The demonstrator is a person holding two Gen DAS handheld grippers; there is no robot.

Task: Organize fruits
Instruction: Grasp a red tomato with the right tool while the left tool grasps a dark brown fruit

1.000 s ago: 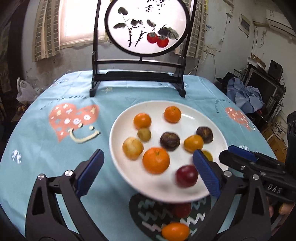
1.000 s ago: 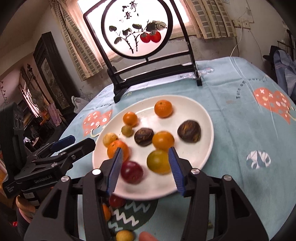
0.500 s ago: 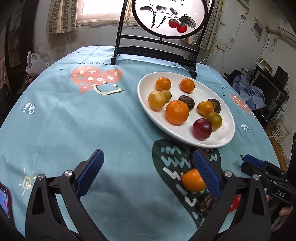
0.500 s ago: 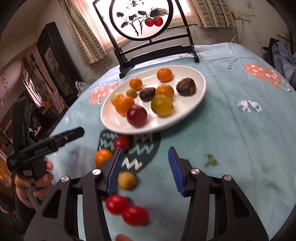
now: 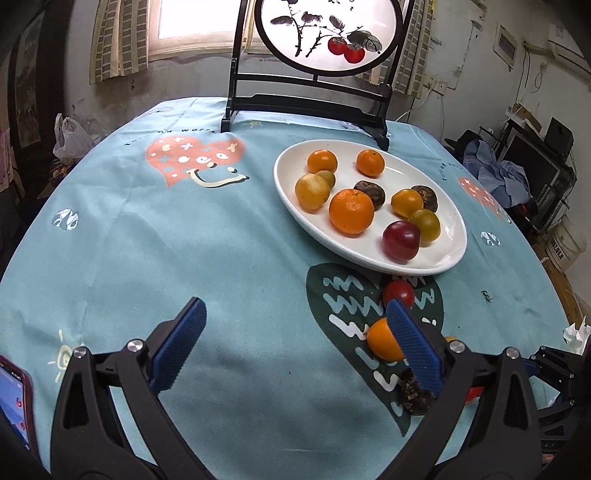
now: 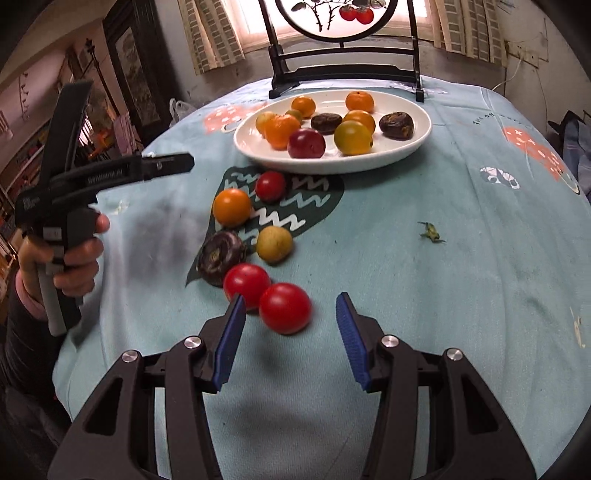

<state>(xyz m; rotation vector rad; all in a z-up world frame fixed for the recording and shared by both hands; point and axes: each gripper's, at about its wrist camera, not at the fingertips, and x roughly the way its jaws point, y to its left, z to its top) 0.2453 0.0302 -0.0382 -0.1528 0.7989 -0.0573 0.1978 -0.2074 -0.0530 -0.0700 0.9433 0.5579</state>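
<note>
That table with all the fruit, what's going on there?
A person holds a clamp tool in each hand, sorting fruit. Nine pieces sit on the white plate; six more lie loose on the tablecloth. The right gripper hangs open just short of a red tomato. The left gripper is open and holds nothing.

Round painted screen [image 5: 327, 35] on black stand at my tabletop's [image 5: 155, 236] far edge. Phone [image 5: 14, 402] lower left. Green scrap [image 6: 430, 233] on the blue cloth. Curtained window [image 5: 192, 18] behind; white bag [image 5: 70, 138] beyond the edge.
</note>
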